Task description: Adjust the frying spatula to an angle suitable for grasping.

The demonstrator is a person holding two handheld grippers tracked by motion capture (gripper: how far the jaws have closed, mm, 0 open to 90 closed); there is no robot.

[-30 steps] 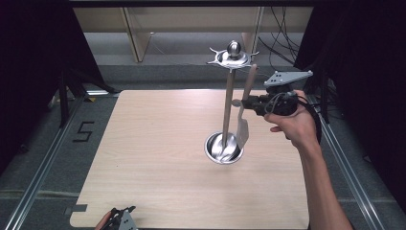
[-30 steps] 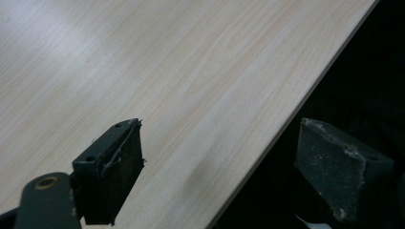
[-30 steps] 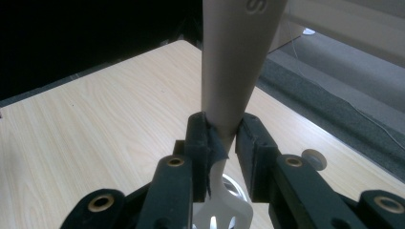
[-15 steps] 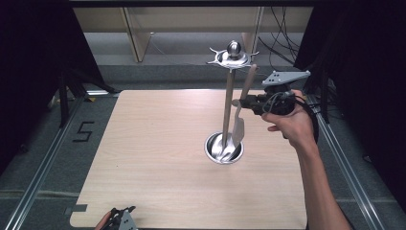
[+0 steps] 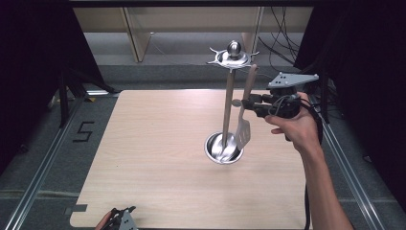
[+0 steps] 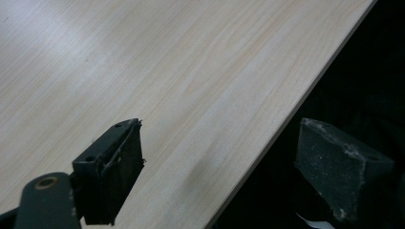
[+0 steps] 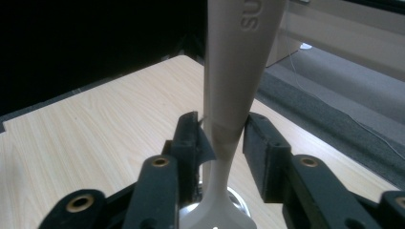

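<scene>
- Gripping a pale slotted spatula [image 5: 244, 125] by its handle, the right gripper [image 5: 245, 102] is holding it upright beside the steel utensil stand [image 5: 229, 96], blade hanging just above the stand's round base.
- Resting at the wooden table's [image 5: 153, 158] near edge, the left gripper [image 6: 215, 162] is keeping its jaws wide apart, holding nothing.

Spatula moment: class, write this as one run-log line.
right gripper: shut on spatula | spatula: upright beside rack pole, blade above base dish | left gripper: open, at table near edge
</scene>
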